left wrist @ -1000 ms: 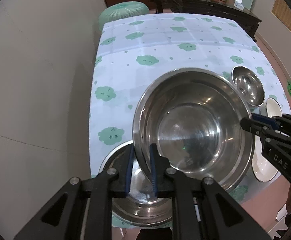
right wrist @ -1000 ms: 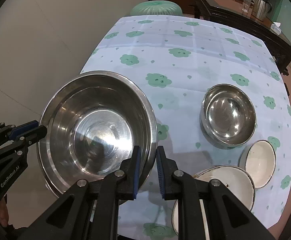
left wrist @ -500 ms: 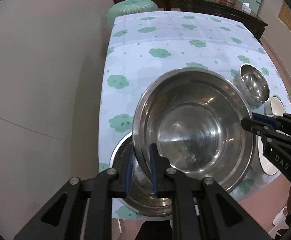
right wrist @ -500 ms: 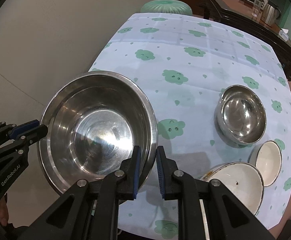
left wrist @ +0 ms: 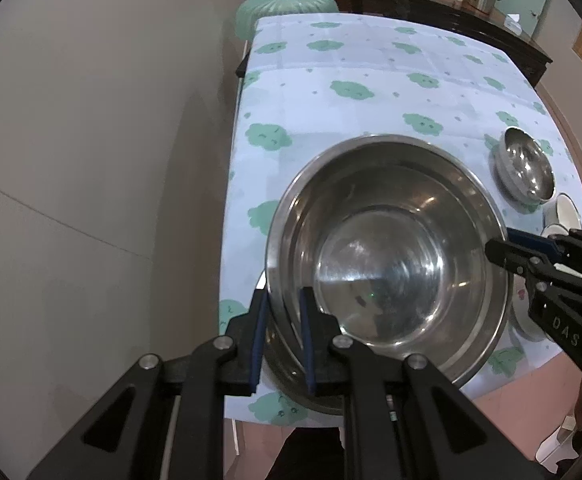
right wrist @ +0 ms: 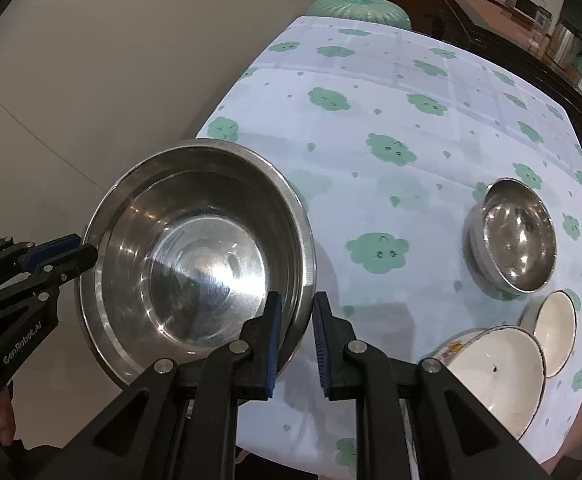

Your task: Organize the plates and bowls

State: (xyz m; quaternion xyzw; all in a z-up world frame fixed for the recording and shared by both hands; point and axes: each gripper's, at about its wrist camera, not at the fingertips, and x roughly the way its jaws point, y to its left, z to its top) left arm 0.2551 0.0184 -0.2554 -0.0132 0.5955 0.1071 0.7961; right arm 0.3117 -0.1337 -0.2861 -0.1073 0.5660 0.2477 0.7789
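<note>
A large steel bowl [left wrist: 387, 272] is held in the air above the table's near left corner. My left gripper [left wrist: 282, 312] is shut on its left rim. My right gripper [right wrist: 295, 316] is shut on its right rim, and the bowl also shows in the right wrist view [right wrist: 199, 256]. Another steel basin [left wrist: 291, 376] lies under it on the table, mostly hidden. A small steel bowl [right wrist: 515, 236] sits at the right. Two white bowls, a large one [right wrist: 495, 372] and a small one [right wrist: 555, 328], sit at the near right.
The table [right wrist: 391, 92] has a light cloth with green cloud prints. A green stool [left wrist: 287, 8] stands at its far end. A dark wooden sideboard [left wrist: 431, 4] with a kettle is behind. The grey floor lies to the left of the table.
Both grippers have lifted the large steel bowl higher and drawn it toward the near left corner. The table looks smaller and farther below.
</note>
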